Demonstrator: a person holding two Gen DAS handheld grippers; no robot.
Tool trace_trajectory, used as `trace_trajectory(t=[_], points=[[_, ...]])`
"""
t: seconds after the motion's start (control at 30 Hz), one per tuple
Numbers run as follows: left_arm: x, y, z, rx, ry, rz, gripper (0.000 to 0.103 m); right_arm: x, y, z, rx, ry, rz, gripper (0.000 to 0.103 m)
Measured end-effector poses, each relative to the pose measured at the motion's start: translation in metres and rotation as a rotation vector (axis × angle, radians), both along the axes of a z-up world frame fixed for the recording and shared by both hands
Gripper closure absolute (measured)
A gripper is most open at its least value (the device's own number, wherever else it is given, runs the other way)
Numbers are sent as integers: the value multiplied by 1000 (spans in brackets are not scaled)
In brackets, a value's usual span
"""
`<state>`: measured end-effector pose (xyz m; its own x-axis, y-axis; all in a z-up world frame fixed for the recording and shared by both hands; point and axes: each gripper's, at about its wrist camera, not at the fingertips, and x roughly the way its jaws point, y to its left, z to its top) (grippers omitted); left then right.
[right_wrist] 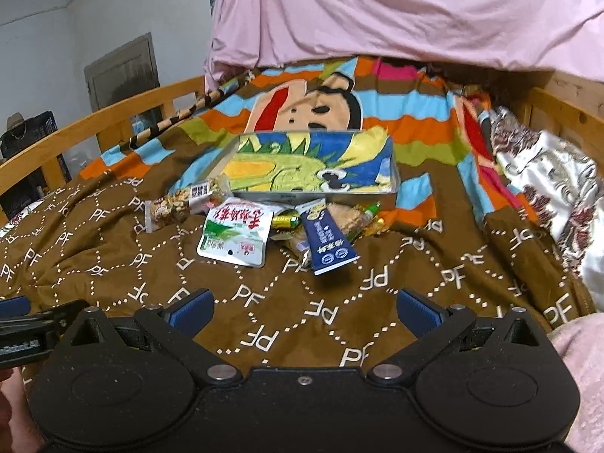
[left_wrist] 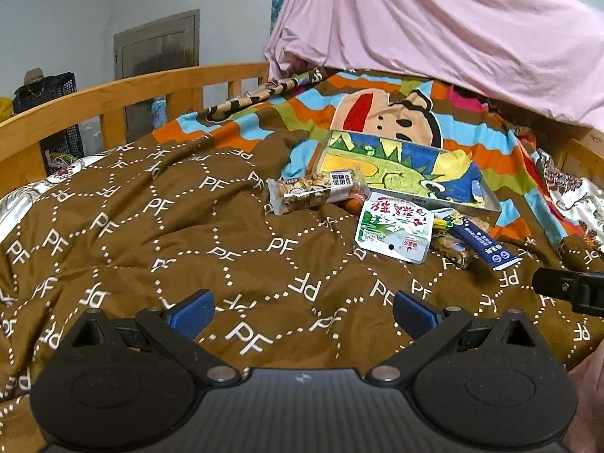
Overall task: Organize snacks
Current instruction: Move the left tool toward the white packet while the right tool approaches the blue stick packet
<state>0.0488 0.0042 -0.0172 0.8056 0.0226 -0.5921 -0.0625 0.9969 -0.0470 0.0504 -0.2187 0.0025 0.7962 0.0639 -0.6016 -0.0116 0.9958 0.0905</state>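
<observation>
Both grippers over bed, nothing held.
Left gripper (left_wrist: 302, 311) and right gripper (right_wrist: 302, 311) spread wide; snacks (right_wrist: 260, 230) heaped on brown quilt (right_wrist: 264, 317) just before the tray (right_wrist: 313, 194) (towel-lined).

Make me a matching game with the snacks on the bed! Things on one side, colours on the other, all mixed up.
Things:
1. long stick packet
2. flat pouch with red writing
3. blanket under the snacks
4. small wrapped candy

Colours:
A. brown with white letters
B. yellow-green and shiny
C. dark blue
D. white and green

Pairs: 1-C, 2-D, 3-A, 4-B
</observation>
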Motion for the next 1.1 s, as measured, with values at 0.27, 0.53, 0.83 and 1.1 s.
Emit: trace_trajectory(t=[0.27, 0.53, 0.83, 1.1], points=[[23, -2, -3, 3, 17, 3, 0, 23, -1, 0, -10, 28, 33, 0], [52, -7, -8, 1, 38, -21, 0, 47, -9, -1, -6, 33, 39, 0], [95, -21, -10, 7, 37, -73, 0, 68, -23, 1, -21, -32, 25, 0], [114, -20, -19, -4, 38, -69, 0, 88, -29, 4, -75, -88, 38, 0]])
